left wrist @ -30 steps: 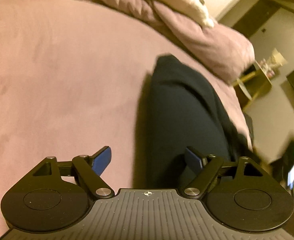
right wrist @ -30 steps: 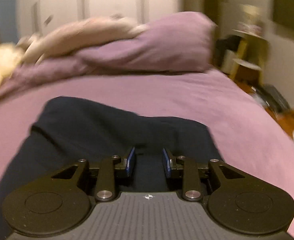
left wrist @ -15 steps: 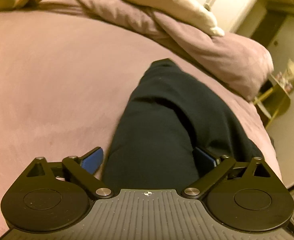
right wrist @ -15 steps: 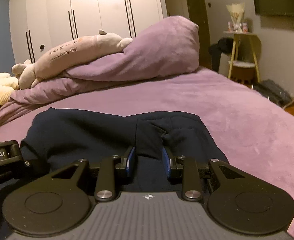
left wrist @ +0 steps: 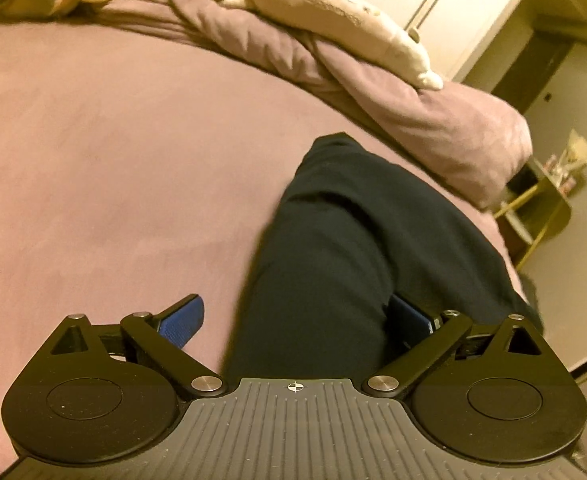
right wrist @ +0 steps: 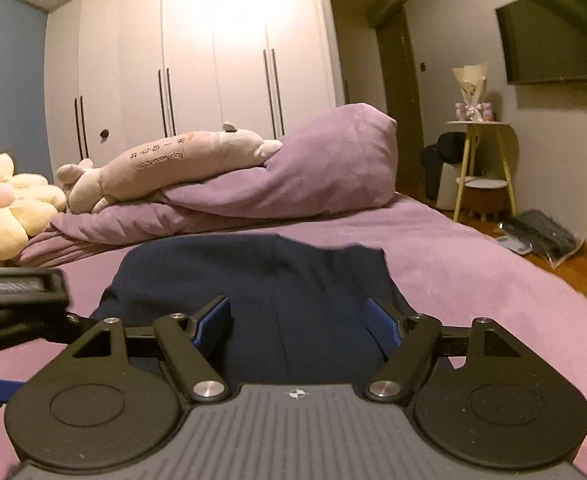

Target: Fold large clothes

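Observation:
A dark navy garment (left wrist: 357,248) lies folded in a long stack on the purple bed (left wrist: 113,152); it also shows in the right wrist view (right wrist: 261,280). My left gripper (left wrist: 299,320) is open, its jaws wide over the garment's near left edge. My right gripper (right wrist: 297,320) is open over the garment's near end, holding nothing. The left gripper's body (right wrist: 17,304) shows at the left edge of the right wrist view.
A bunched purple duvet (right wrist: 293,184) with a long plush toy (right wrist: 165,164) lies at the head of the bed. A flower cushion (right wrist: 5,208) sits at far left. A yellow side table (right wrist: 481,168) and wardrobe (right wrist: 197,72) stand beyond.
My right gripper has opened from nearly shut to wide. My left gripper has stayed open and shifted over the garment's near edge.

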Demonstrator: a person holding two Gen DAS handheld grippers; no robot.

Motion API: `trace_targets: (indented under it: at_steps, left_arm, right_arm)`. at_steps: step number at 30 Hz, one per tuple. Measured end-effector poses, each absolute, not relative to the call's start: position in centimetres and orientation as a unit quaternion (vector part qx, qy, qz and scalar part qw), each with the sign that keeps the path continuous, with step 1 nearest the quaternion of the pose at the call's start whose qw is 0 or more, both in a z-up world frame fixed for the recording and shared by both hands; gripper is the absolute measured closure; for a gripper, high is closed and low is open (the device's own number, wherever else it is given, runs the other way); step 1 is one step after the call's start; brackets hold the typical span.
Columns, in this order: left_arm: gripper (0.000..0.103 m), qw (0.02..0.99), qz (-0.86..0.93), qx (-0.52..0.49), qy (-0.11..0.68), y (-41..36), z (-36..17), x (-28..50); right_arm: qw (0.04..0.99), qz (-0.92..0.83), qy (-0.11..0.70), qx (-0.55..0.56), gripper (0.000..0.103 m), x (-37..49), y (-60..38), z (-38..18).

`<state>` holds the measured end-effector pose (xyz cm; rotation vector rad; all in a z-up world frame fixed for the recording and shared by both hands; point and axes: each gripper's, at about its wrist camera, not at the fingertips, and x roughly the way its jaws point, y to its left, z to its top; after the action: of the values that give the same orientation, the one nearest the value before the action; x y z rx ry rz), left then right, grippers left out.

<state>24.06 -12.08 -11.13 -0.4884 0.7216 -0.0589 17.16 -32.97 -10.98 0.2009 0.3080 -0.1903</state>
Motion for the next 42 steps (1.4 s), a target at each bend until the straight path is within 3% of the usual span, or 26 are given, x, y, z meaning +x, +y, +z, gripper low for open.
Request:
trace_targets:
  at_steps: [2,8,11,15,19,27,35,42]
  left_arm:
    - [0.001,0.911,-0.027,-0.233,0.338,-12.2,-11.9,23.2]
    - [0.001,0.896,-0.035,-0.239,0.372,-11.3,-11.2,24.5]
    - [0.002,0.875,-0.077,-0.263,0.399,-8.6,-10.8,24.8]
    - [0.002,0.849,-0.141,-0.28,0.425,-5.4,-11.4,26.0]
    - [0.002,0.822,-0.201,-0.289,0.448,-4.7,-12.5,27.2]
    - [0.002,0.786,-0.244,-0.315,0.472,-6.5,-14.6,29.3]
    - [0.029,0.798,-0.246,-0.303,0.46,-7.0,-13.5,28.9]
    - [0.038,0.81,-0.242,-0.308,0.436,-4.8,-11.2,28.2]
  right_arm:
    - [0.978,-0.099,0.144,0.118,0.026,16.9,-33.6,-11.5]
    - [0.96,-0.078,0.226,0.143,0.018,19.1,-35.1,-9.9]
    - [0.949,-0.028,0.261,0.175,0.007,18.1,-37.5,-7.9]
    - [0.924,-0.002,0.311,0.225,0.006,17.0,-42.3,-7.8]
    - [0.851,0.056,0.379,0.359,0.007,17.7,-47.0,-11.0]
    - [0.787,0.097,0.387,0.471,0.013,19.4,-48.1,-15.7]
    - [0.793,0.117,0.393,0.451,0.034,20.2,-47.4,-15.2]
    - [0.804,0.126,0.392,0.429,0.044,21.4,-45.1,-13.2]
